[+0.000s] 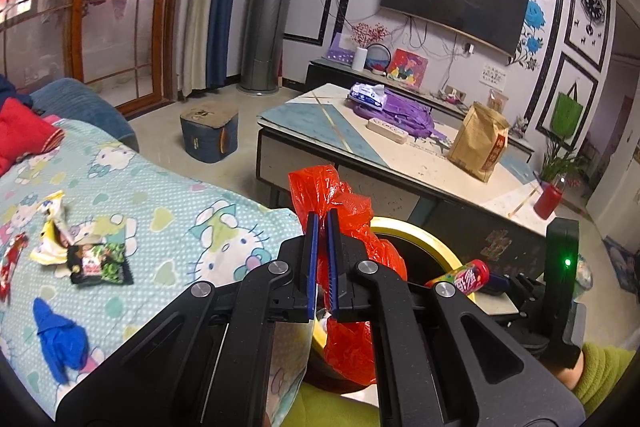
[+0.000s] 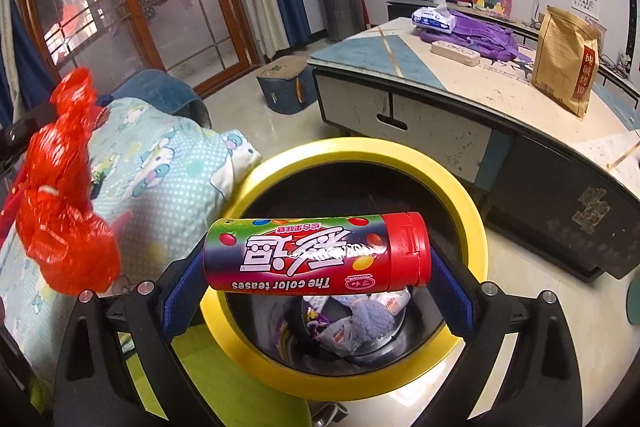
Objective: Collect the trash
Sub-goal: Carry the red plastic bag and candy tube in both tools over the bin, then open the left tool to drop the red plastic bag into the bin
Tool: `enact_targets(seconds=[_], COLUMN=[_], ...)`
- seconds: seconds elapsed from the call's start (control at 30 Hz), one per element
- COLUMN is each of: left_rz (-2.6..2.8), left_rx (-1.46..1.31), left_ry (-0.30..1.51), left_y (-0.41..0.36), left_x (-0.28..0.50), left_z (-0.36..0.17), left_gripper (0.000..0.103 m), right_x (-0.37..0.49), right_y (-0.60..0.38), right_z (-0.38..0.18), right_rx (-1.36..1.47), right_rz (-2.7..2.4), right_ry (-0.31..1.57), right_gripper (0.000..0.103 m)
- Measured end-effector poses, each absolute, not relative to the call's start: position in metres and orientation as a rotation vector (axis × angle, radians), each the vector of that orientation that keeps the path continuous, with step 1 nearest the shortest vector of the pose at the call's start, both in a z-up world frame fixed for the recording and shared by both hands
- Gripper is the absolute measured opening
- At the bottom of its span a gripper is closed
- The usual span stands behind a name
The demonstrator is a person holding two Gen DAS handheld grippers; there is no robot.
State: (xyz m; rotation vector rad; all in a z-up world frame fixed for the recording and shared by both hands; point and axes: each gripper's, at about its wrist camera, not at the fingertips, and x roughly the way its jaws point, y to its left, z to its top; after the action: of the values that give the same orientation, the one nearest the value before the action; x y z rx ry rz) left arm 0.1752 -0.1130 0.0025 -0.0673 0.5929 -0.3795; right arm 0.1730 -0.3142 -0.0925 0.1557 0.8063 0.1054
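Right gripper (image 2: 316,291) fingers clamp a candy tube (image 2: 316,253) sideways above the yellow-rimmed bin (image 2: 472,211); left gripper (image 1: 323,255) fingers pinch a red plastic bag (image 1: 344,211) beside the bin

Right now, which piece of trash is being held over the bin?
The candy tube, clamped sideways in the right gripper above the yellow-rimmed bin; the red bag hangs beside it.

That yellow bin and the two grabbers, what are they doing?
Someone is tidying up trash. The right gripper holds a candy tube sideways over the yellow bin, which already has wrappers inside. The left gripper pinches a red plastic bag beside the bin. More wrappers and a blue scrap lie on the bed sheet.
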Motion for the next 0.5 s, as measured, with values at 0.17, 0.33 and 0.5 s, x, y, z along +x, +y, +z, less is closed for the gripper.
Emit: enact_targets(seconds=[0.17,0.33,0.5], left_rz=[-0.384,-0.384,-0.383], left_rx=[-0.044,-0.02,0.01], left_ry=[0.603,0.62,0.648], left_y=[-0.13,-0.148,-0.166], left_x=[0.19,0.206,0.222], left_z=[-0.005,-0.013,-0.024], left_gripper=[0.001,0.002,0.002], right_x=[0.178,0.182,0.186], right_y=[-0.317,-0.322,-0.324], right_z=[-0.101,-0.108,-0.114], right_rx=[0.16,0.176,0.182], right_rz=[0.092,0.081,0.069], right_ry=[0.832,0.858,0.879], right_gripper=[0.094,0.095,0.097])
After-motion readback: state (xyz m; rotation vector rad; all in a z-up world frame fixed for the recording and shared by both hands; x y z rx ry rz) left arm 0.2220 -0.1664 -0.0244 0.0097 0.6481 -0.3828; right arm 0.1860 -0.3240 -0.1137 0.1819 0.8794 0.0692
